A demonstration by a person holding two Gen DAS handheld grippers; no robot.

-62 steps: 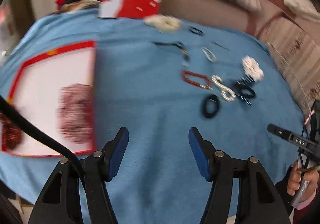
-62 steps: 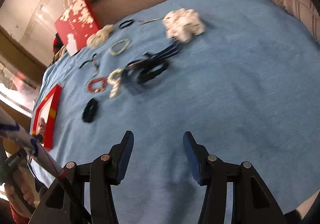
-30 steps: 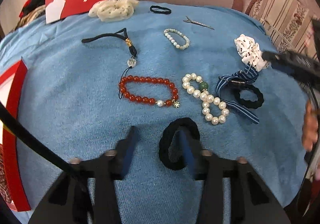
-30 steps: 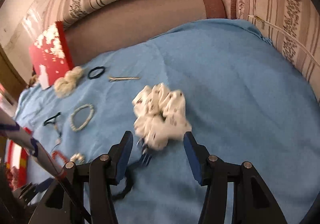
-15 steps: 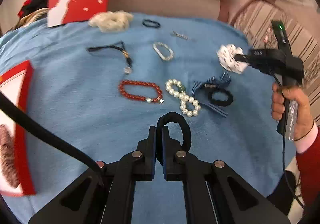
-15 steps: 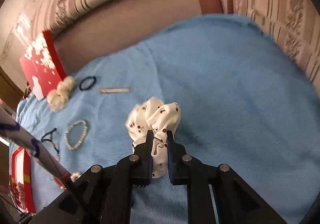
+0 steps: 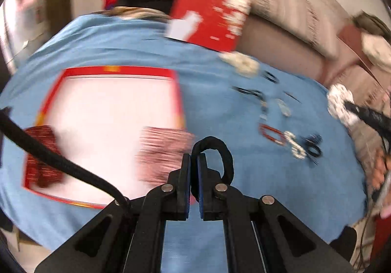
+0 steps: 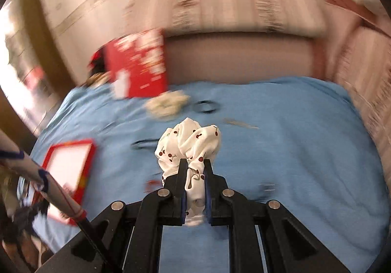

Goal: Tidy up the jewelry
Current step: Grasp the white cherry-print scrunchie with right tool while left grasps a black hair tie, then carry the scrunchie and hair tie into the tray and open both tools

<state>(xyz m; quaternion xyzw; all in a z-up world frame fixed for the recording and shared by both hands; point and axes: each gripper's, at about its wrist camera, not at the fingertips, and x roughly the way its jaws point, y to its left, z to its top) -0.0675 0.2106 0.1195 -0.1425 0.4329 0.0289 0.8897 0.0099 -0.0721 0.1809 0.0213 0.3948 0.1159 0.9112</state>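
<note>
A: Cloth (image 7: 220,199) was blue and covered the whole table; red-rimmed tray (image 7: 110,111) lay on its left part, two dark red blurred items inside. Sofa (image 8: 239,58) ran along the far edge.

B: Left gripper (image 7: 193,160)?

A: Fingers clenched almost together, grasping the black band (image 7: 226,153). Band looped up and right of the tips, lifted off the cloth, just beside the tray's right rim. Gripper pointed forward, level.

B: Right gripper (image 8: 195,165)?

A: Pinched on the white scrunchie (image 8: 189,143), cherry print, bunched above the tips, held over mid-cloth.

B: Room to move?

A: Bare cloth to the right gripper's right. Bracelets (image 7: 283,137) lay well right of the tray, blurred. Red box (image 8: 139,65) stood at the far edge.
</note>
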